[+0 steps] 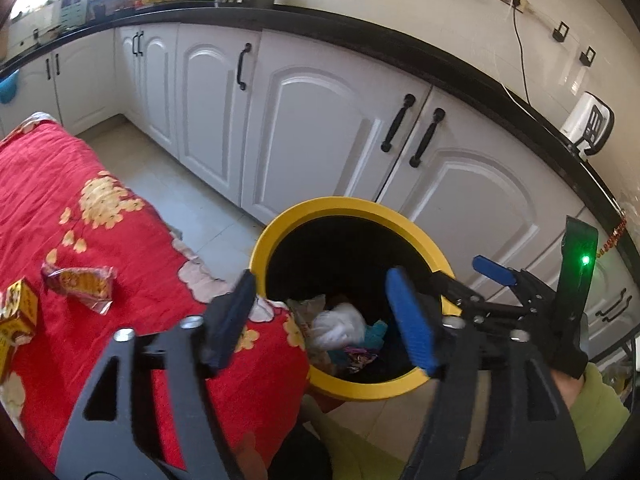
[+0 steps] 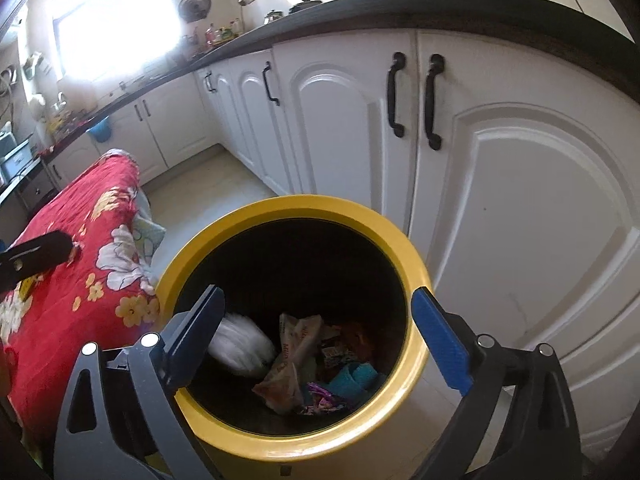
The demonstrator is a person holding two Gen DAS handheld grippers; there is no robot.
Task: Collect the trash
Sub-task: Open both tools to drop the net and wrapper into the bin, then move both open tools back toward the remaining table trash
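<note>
Both hand-held grippers sit closest to the lens, empty w/ jaws spread wide: left hand-held gripper (image 1: 322,320) hangs over the near-left rim of the bin, right hand-held gripper (image 2: 320,344) straddles the bin mouth, nothing between the blue pads of either.

Landmark = yellow bin (image 2: 416,276), standing on the floor in front of the white cupboards (image 2: 520,208). Left of the bin: red flowered cloth (image 1: 80,200) draped over a tabletop or similar, can't tell what's beneath.

Inside the bin: white crumpled wad (image 2: 244,346), blurred, plus wrappers and a teal scrap, so part of the job looks done.

Left on the cloth, well apart from the bin: red-and-gold wrapper (image 1: 80,284) and, further left at frame edge, a yellow carton (image 1: 16,312).

Handling, my guess: wrapper is light, crinkly, slippery film; pinch it across the flat middle, not the loose sealed end. Carton looks light but crushable; grip the two broad faces gently.
</note>
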